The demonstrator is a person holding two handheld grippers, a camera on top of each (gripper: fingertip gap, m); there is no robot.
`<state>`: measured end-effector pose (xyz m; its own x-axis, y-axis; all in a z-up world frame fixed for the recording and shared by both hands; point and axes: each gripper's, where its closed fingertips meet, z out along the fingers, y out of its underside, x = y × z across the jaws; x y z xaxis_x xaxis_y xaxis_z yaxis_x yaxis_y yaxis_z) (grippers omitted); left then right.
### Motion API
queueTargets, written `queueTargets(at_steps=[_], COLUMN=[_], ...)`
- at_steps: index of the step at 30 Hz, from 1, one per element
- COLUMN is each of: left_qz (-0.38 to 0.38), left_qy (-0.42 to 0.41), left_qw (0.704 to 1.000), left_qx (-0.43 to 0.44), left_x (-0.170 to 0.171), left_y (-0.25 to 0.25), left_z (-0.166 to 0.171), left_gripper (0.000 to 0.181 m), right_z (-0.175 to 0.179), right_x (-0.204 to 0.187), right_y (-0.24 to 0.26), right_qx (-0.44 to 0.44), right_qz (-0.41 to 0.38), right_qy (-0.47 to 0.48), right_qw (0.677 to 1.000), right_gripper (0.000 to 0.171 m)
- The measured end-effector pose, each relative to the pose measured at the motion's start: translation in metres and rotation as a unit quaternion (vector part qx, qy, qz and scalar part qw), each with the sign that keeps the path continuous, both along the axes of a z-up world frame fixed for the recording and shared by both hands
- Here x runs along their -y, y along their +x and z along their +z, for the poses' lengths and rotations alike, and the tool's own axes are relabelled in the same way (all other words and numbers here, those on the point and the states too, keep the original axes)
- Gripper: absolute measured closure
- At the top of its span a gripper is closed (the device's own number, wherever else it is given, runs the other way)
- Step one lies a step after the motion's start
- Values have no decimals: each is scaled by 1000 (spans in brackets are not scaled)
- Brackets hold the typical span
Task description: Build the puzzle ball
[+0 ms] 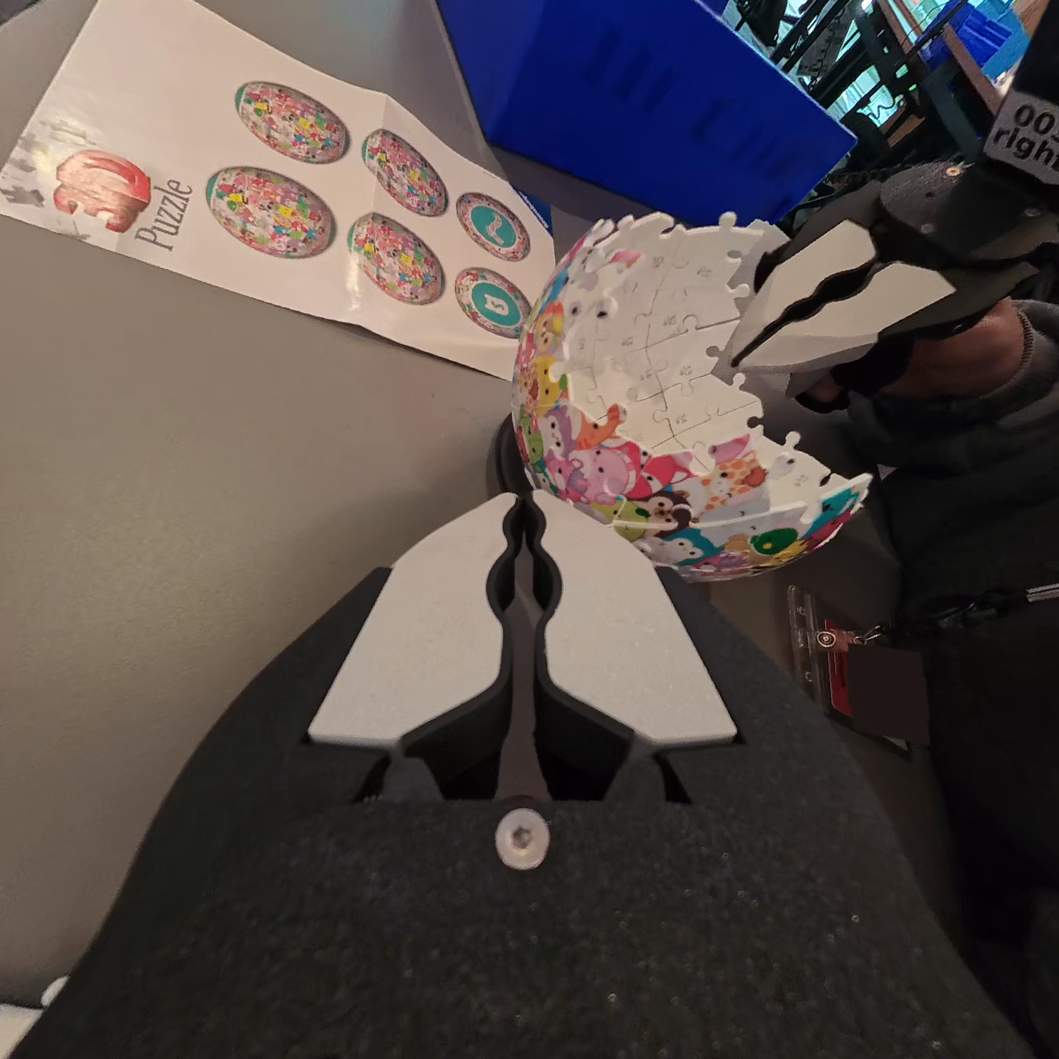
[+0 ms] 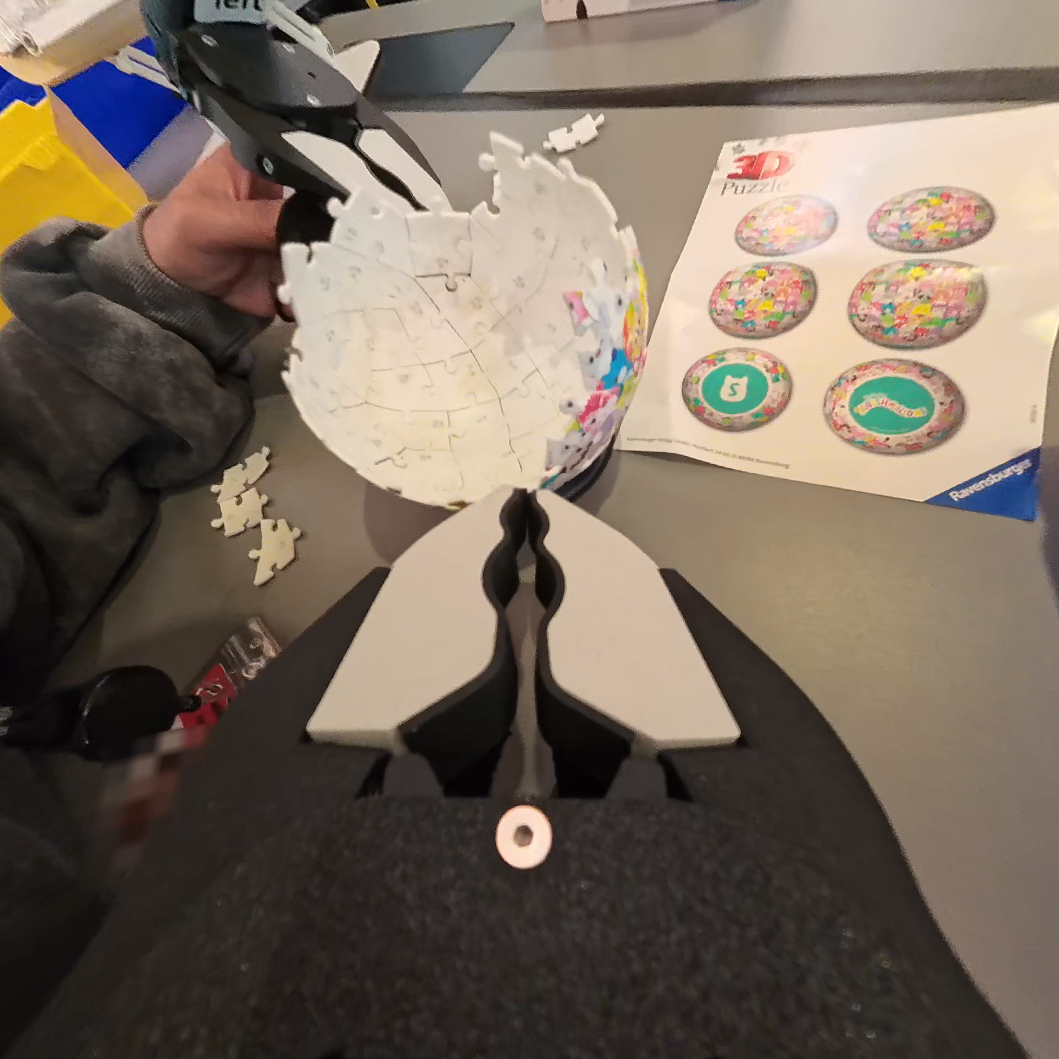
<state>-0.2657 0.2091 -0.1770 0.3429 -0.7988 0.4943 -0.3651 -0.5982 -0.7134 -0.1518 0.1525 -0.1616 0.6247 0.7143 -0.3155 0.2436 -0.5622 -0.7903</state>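
A half-built puzzle ball is held between two closed grippers above a grey tabletop.

The puzzle ball is seen as an open shell, white on the inside and printed with bright cartoon animals on the outside, with a jagged unfinished edge; it is set over a dark round stand on the tabletop. The left gripper is shown with its fingers drawn narrow, almost touching, their tips right at the ball's lower rim; whether the rim is pinched cannot be told. The right gripper likewise has its fingers nearly together at the shell's edge. Loose white pieces are scattered on the tabletop near a grey sleeve. A printed instruction sheet lies flat beside the ball.
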Motion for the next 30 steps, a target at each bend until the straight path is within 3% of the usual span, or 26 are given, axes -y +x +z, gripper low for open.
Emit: queueTargets(at_steps=[30], left_qz=[6], left_qy=[3], left_qw=[1000], left_qx=[17], left_x=[-3], left_y=[-1], left_z=[4], left_gripper=[181], right_z=[-7], right_x=[-4], right_y=[-9], right_qx=[11], right_qz=[3], right_qy=[7], right_qw=[1000], right_gripper=[171])
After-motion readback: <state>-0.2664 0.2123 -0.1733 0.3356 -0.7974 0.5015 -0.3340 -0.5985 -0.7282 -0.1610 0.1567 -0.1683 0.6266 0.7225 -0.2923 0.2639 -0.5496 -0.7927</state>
